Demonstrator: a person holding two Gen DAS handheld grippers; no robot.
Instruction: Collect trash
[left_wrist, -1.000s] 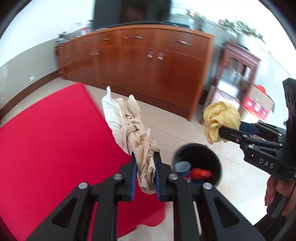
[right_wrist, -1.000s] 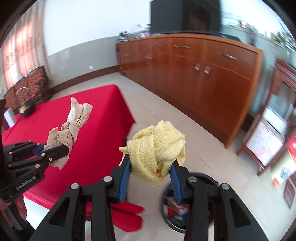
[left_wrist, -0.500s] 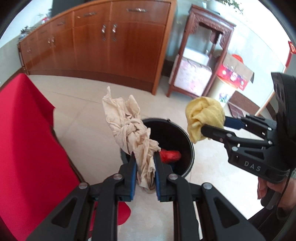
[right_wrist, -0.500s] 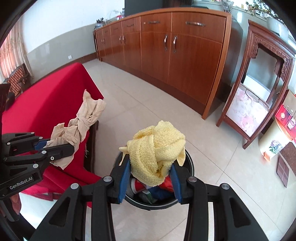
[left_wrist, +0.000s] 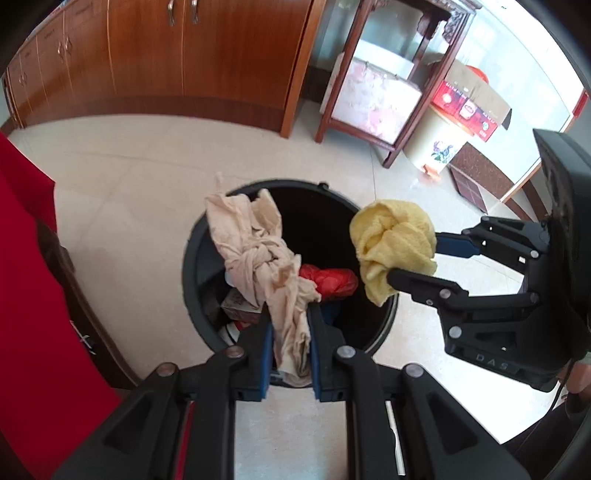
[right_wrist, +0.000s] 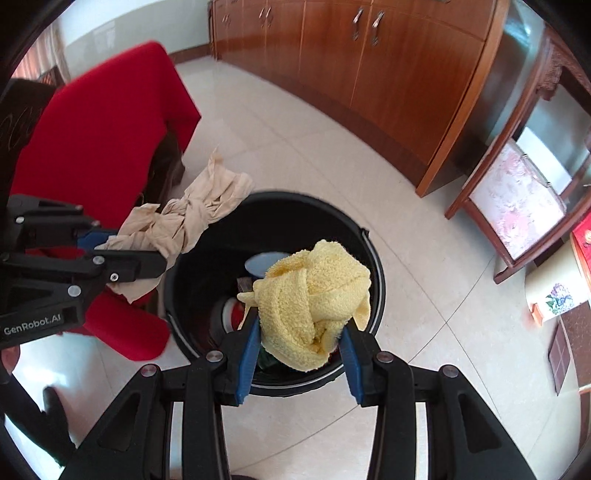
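My left gripper (left_wrist: 291, 325) is shut on a knotted beige cloth (left_wrist: 255, 251) and holds it above the open black trash bin (left_wrist: 192, 258). My right gripper (right_wrist: 301, 330) is shut on a knotted yellow cloth (right_wrist: 314, 299) and holds it over the same bin (right_wrist: 376, 266). In the left wrist view the right gripper (left_wrist: 410, 258) with the yellow cloth (left_wrist: 391, 236) hangs over the bin's right rim. In the right wrist view the left gripper (right_wrist: 127, 245) with the beige cloth (right_wrist: 188, 218) is at the bin's left rim. Red and other trash (left_wrist: 328, 280) lies inside the bin.
A table with a red cloth (right_wrist: 96, 133) stands left of the bin. A long wooden cabinet (left_wrist: 184, 55) runs along the back. A wooden stand (left_wrist: 380, 92) and cardboard boxes (left_wrist: 469, 107) are at the right. The floor (left_wrist: 129, 184) is pale tile.
Both grippers have moved from beside the red table to above the bin and tilted downward, each still holding its cloth. The bin now fills the middle of both views.
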